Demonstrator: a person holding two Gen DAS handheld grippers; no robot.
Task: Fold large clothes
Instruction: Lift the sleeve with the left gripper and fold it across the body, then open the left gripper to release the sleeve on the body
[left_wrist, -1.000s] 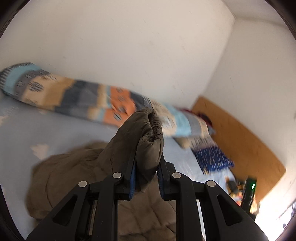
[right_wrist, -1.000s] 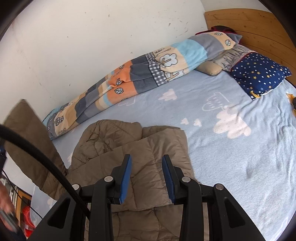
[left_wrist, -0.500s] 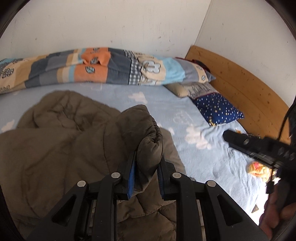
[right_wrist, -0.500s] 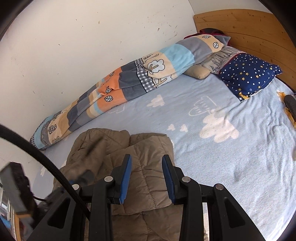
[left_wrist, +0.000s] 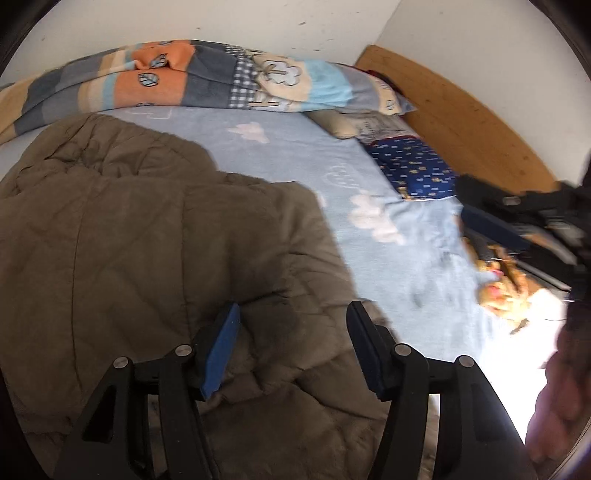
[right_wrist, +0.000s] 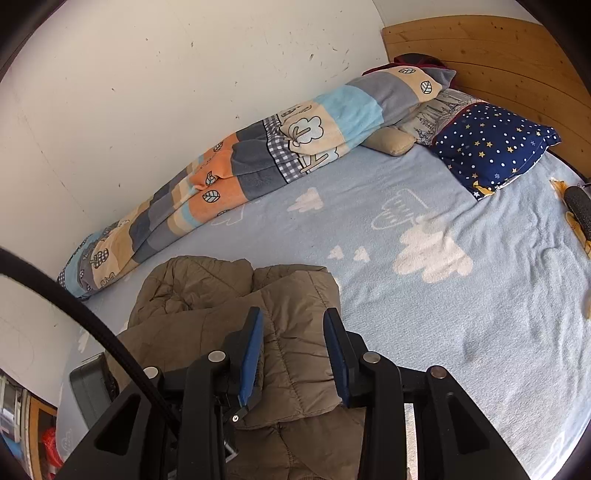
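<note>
A puffy, quilted olive-brown jacket (left_wrist: 147, 236) lies rumpled on the fleecy cloud-print bedsheet (right_wrist: 424, 295), with the left gripper (left_wrist: 291, 332) spread wide above it and the right gripper (right_wrist: 293, 339) parted, empty.

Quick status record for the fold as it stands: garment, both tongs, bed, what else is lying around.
garment: olive quilted jacket, lying bunched and partly folded on the bed
left tongs: open, nothing gripped, over the jacket
right tongs: open, nothing gripped, over the jacket
surface: light blue cloud-print sheet
along wall: rolled patchwork blanket
by headboard: navy star pillow, beige pillow
headboard: wooden
</note>
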